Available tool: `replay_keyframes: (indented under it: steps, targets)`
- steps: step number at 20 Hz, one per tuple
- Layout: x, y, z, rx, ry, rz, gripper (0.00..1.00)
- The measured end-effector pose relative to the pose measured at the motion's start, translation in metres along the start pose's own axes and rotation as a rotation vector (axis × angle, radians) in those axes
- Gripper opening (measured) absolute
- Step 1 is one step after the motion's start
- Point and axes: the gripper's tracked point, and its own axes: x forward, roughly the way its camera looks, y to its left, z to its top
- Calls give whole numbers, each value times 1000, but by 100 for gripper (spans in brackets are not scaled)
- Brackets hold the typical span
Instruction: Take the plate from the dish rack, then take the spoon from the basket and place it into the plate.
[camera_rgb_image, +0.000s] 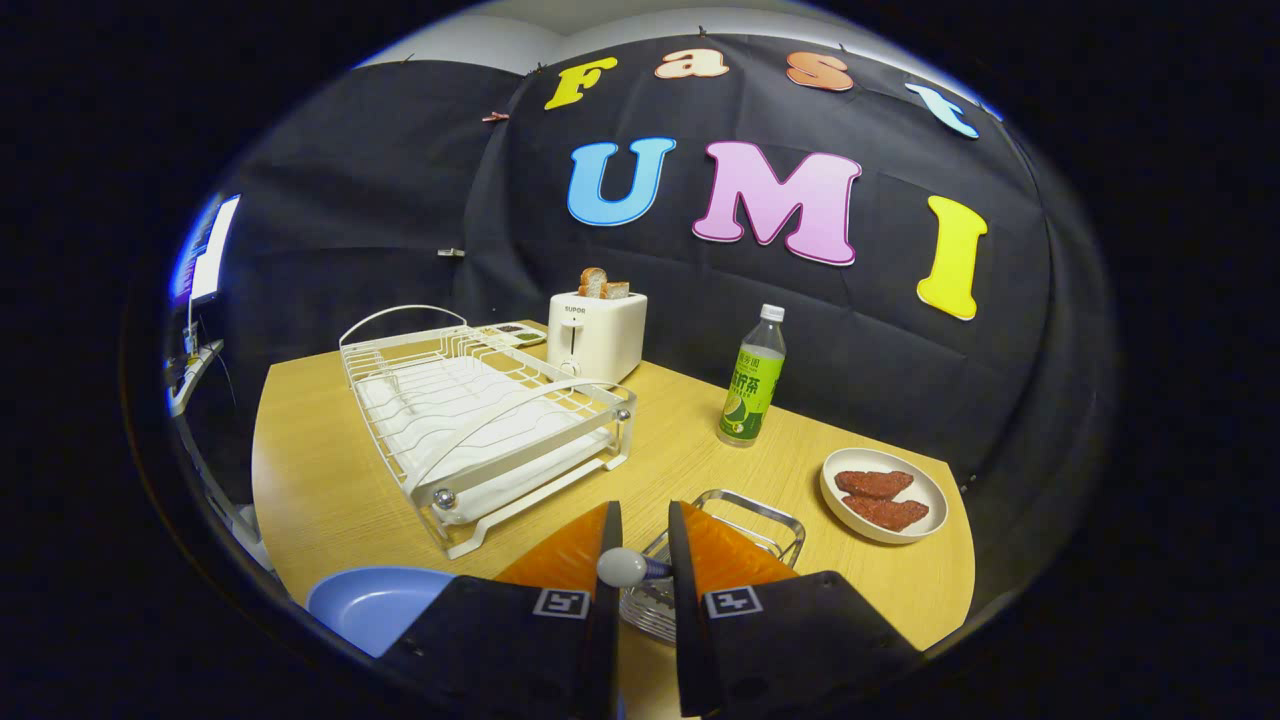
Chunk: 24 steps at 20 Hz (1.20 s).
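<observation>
My gripper (640, 545) is shut on a spoon (622, 567); its pale rounded end shows between the two fingers, with a dark bit of handle beside it. The fingers hover over the near part of the wire basket (745, 515), which sits just ahead and slightly right of them. A blue plate (365, 603) lies flat on the wooden table to the left of the fingers, close to the front edge. The white wire dish rack (480, 415) stands beyond the fingers to the left, with no plate in it.
A white toaster (597, 335) with bread slices stands behind the rack. A green-labelled bottle (752, 385) stands upright beyond the basket. A white dish with red-brown pieces (884, 495) lies to the right. A monitor (205, 255) is off the table's left side.
</observation>
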Motion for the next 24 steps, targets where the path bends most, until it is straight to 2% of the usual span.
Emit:
replay_keyframes:
  steps: [2,7,14,21,24]
  targets:
    - [-1,-10,8,6,-6,-20,18]
    - [5,-21,14,71,45,-8,13]
    - [-5,-33,66,66,-2,-4,13]
    - [-37,-41,129,67,-58,-55,13]
    - [-54,-28,144,96,-67,-29,13]
